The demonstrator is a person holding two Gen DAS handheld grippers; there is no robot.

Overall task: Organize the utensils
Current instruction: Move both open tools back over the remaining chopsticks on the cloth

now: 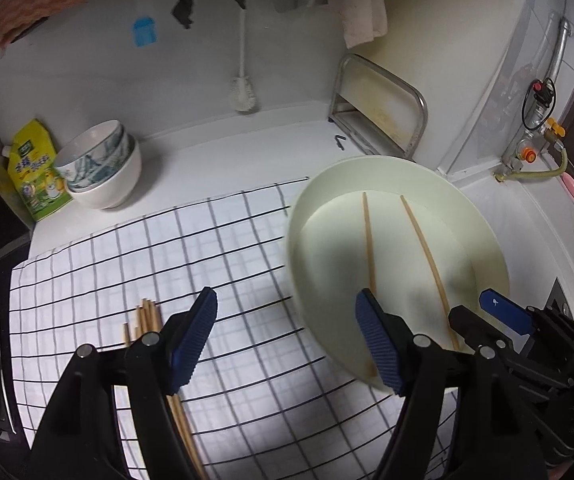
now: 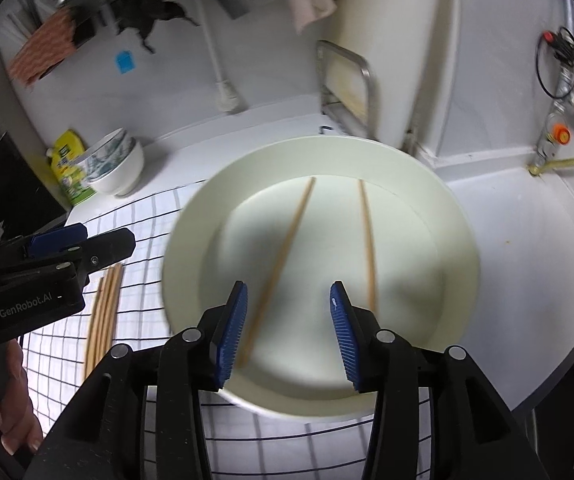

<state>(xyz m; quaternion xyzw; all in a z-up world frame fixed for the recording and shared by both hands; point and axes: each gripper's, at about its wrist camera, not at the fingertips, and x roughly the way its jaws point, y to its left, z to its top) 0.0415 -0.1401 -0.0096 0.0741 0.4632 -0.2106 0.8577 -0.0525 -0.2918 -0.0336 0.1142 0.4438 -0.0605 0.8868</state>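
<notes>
A cream plate [image 1: 467, 208] [image 2: 191, 240] sits half on a checked cloth [image 1: 127, 256], half on the white counter. Two wooden chopsticks [image 1: 368, 240] [image 2: 287, 240] lie apart inside it, pointing away from me. A bundle of several chopsticks [image 1: 147, 316] [image 2: 105, 308] rests on the cloth left of the plate. My left gripper [image 1: 285, 300] [image 2: 107, 238] is open above the cloth and the plate's left edge, holding nothing. My right gripper [image 2: 289, 292] [image 1: 469, 305] is open above the plate's near side; one chopstick's near end runs under its left pad, not gripped.
Stacked bowls [image 1: 99, 168] and a yellow-green pouch [image 1: 33, 172] stand at the back left. A metal rack [image 1: 379, 104] leans at the back wall beside a hanging brush [image 1: 242, 92]. Gas fittings and a hose [image 1: 535, 152] sit right. A hand [image 2: 11, 420] holds the left gripper.
</notes>
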